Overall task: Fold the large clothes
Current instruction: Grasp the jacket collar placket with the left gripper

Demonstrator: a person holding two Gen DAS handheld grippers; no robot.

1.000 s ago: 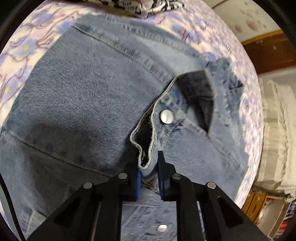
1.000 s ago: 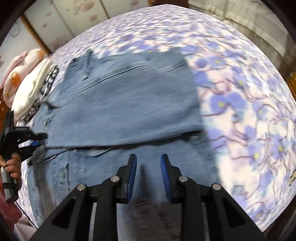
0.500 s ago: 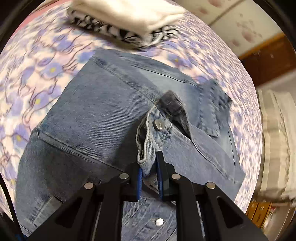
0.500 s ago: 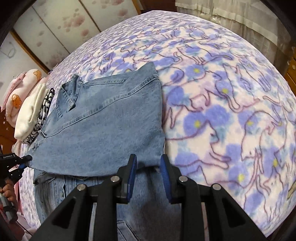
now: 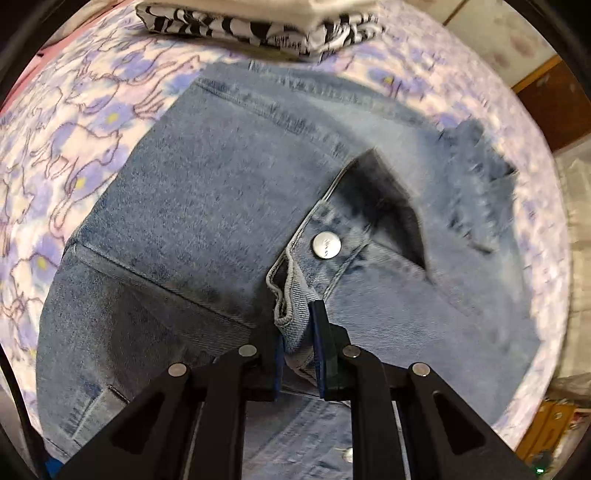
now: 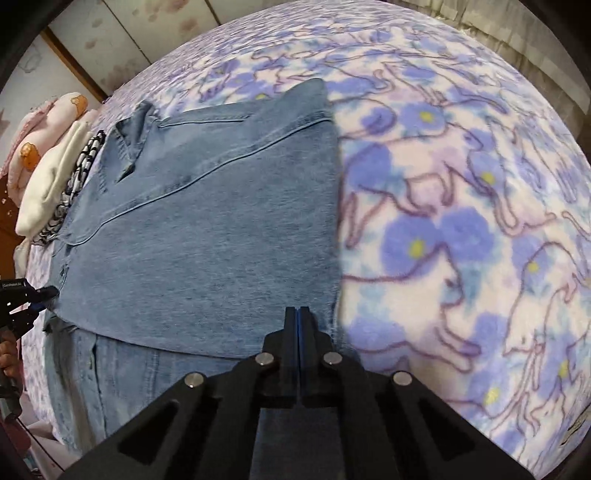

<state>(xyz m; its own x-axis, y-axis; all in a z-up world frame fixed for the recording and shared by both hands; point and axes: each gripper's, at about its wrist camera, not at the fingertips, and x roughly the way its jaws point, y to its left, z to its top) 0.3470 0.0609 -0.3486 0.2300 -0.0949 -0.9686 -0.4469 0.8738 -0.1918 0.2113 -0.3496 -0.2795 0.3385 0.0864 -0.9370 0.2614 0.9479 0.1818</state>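
A light blue denim jacket [image 5: 207, 206] lies partly folded on a purple flowered blanket [image 6: 461, 206]; it also shows in the right wrist view [image 6: 221, 236]. My left gripper [image 5: 300, 314] is shut on the jacket's button placket, just below a metal button [image 5: 327, 246]. My right gripper [image 6: 297, 312] has its jaws pressed together over the folded panel's near right edge; I cannot tell whether cloth is pinched between them. The left gripper also shows at the far left of the right wrist view [image 6: 44, 293].
A stack of folded clothes, white over black-and-white print [image 5: 266, 22], lies on the blanket beyond the jacket; it also shows in the right wrist view [image 6: 55, 184], with a pink pillow [image 6: 48, 118] behind. Wooden furniture [image 5: 546, 99] stands past the bed.
My right gripper has closed from open and now sits at the folded panel's right edge. My left gripper keeps its hold on the placket and has moved closer to the jacket.
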